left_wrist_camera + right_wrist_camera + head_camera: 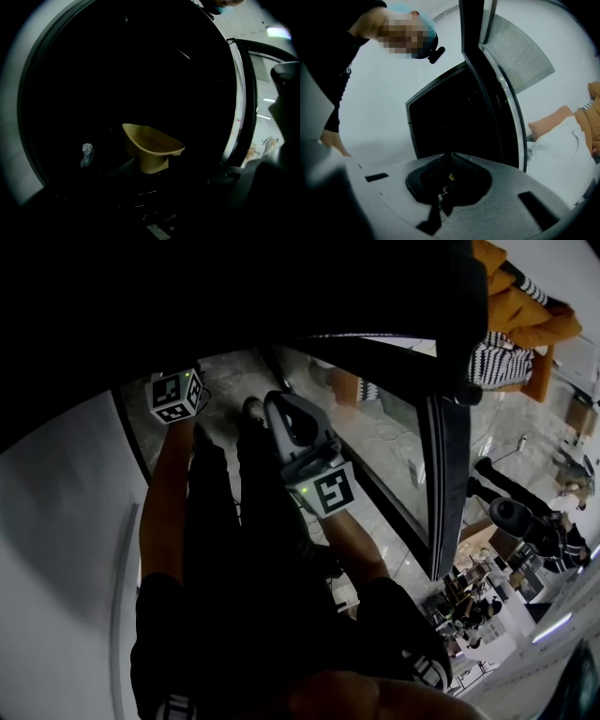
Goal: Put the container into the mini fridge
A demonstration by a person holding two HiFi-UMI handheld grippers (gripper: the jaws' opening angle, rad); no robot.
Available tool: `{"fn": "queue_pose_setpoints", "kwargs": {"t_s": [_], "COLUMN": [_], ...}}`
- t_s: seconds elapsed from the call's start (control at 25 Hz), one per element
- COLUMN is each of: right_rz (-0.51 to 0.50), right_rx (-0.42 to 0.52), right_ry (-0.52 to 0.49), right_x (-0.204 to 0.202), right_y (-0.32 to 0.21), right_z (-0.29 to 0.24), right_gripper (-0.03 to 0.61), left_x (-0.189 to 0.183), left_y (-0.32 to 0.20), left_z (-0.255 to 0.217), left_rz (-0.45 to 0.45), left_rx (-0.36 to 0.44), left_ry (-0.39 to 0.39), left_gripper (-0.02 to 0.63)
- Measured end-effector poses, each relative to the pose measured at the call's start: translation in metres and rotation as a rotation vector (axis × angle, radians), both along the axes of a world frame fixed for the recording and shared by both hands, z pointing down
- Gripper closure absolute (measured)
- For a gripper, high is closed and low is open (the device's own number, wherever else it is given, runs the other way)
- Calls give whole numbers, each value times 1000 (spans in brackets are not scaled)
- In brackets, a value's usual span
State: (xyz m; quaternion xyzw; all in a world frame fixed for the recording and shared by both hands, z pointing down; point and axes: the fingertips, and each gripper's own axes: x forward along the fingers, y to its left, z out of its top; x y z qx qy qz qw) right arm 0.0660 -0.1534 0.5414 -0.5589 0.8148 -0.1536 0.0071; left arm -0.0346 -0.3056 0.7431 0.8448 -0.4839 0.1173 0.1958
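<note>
The container [152, 150] is tan with a flared rim, and it shows tilted in the left gripper view inside the dark mini fridge [440, 122]. My left gripper [150, 177] points straight at it. Its jaws are lost in the dark, so whether they press on the container cannot be told. In the head view only the left gripper's marker cube [176, 397] shows, at the fridge's mouth. My right gripper [277, 409] hangs beside it to the right, grey jaws together [443, 197] with nothing held. The glass fridge door [441, 474] stands open on the right.
A small crumpled shiny scrap [86, 154] lies inside the fridge, left of the container. A white wall [56, 521] runs along the left. An orange and white bundle [562, 131] lies beyond the door. A cluttered table [487, 596] is at lower right.
</note>
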Motion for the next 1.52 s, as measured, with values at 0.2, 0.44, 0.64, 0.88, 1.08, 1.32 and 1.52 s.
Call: {"fn": "queue_pose_setpoints", "kwargs": {"t_s": [0.2,0.44,0.64,0.88,1.08,1.32,1.52], "right_rz": [-2,8,13,20,13,30,30], "right_rx": [0,-2,-7,-14,-21,-30,-63], "right_ry": [0,3,7,5,-7,-12,12], "right_x": [2,7,6,2,-11,-28,-41], "right_y": [2,5,11,21,35,51,70], "right_z": [-1,0,-4,-11,-33,-66,-101], "right_gripper": [578,578,578,578,578,578,578], "left_x": [0,-2,-4,-11,-30,-54,-74], "left_y": [-6,-7,4,23,57,98,131], "left_z": [-1,1,-1,-7,-36,-92,-174], "left_rz": [-8,-18,-19,-27,-69,-101,-121], "left_rx": [-2,-7,-14,-27,-29,-23,12], "left_ry": [-10,-17,-15,-3,33,36,50], "left_gripper": [393,393,393,422,539,596,607]}}
